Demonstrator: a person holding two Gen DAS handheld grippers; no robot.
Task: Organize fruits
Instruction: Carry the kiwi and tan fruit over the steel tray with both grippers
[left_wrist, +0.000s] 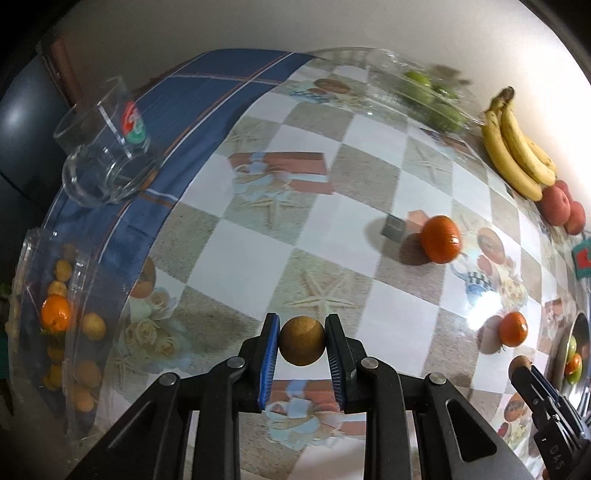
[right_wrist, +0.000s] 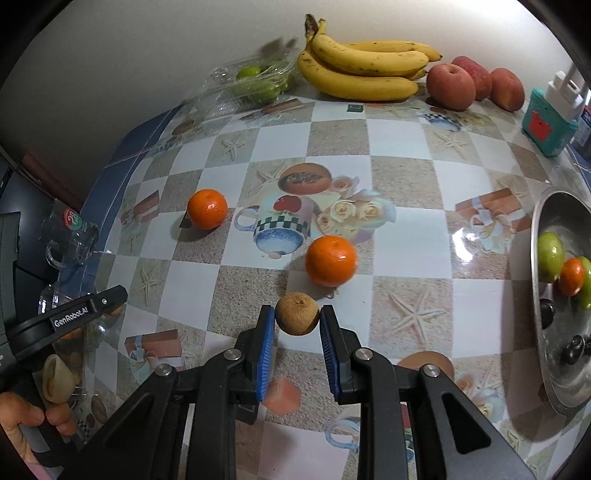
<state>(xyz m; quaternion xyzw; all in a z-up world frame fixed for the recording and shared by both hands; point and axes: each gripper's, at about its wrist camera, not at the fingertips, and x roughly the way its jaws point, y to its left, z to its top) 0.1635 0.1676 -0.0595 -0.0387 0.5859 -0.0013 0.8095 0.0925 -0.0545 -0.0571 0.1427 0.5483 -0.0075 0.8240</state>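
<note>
My left gripper (left_wrist: 301, 334) is shut on a small round brown fruit (left_wrist: 301, 341), held just above the checked tablecloth. My right gripper (right_wrist: 297, 319) is shut on a second brown fruit (right_wrist: 297, 313) with a stem dimple. In the left wrist view the right gripper (left_wrist: 521, 365) shows at the lower right with its fruit at the tips. Two oranges (right_wrist: 207, 208) (right_wrist: 331, 260) lie on the cloth ahead of the right gripper; the same two oranges (left_wrist: 441, 239) (left_wrist: 513, 328) appear in the left wrist view. The left gripper (right_wrist: 116, 295) enters the right wrist view from the left, a hand below it.
A bunch of bananas (right_wrist: 362, 70), red apples (right_wrist: 450, 85) and a clear box of green fruit (right_wrist: 251, 83) line the back wall. A metal bowl (right_wrist: 554, 350) at right holds green fruit and an orange. A clear box of small fruit (left_wrist: 55, 314) and a glass mug (left_wrist: 99, 155) stand left.
</note>
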